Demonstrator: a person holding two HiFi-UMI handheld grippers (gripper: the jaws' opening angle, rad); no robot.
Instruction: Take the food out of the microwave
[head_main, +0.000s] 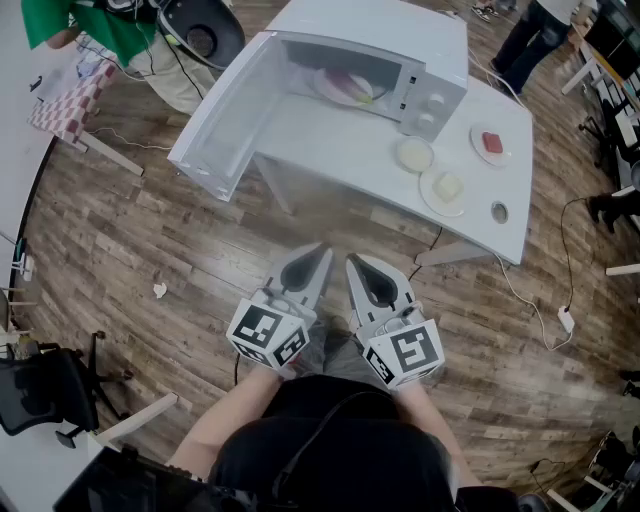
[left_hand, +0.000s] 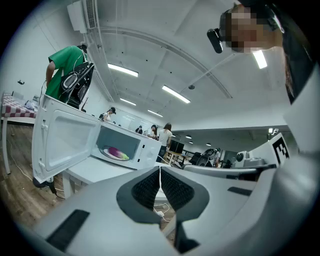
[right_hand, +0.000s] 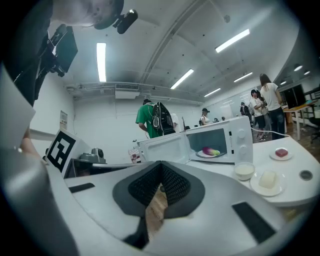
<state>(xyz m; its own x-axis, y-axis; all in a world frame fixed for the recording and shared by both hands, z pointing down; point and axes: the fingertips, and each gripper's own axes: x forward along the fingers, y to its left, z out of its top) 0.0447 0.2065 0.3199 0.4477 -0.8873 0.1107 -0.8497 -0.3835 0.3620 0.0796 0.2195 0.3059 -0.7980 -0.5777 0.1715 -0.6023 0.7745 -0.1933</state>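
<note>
Inside the white box microwave (head_main: 432, 48) at twelve o'clock, pink-and-green food (head_main: 350, 86) on a white plate (head_main: 326, 84) sits untouched (door already open). The grey left gripper (head_main: 321, 251) and grey right gripper (head_main: 353, 264), jaws pressed together and empty, hang well short.

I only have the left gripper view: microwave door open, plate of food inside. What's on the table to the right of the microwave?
Observer: A small bowl of something white, a plate with a pale block and a plate with a red piece.
Operator: Is my other hand carrying anything?
Observer: No, the right hand-held gripper is shut and empty.
Operator: Close enough to reach in?
Observer: Probably not. The head view shows wooden floor between the left hand-held gripper and the table.
</note>
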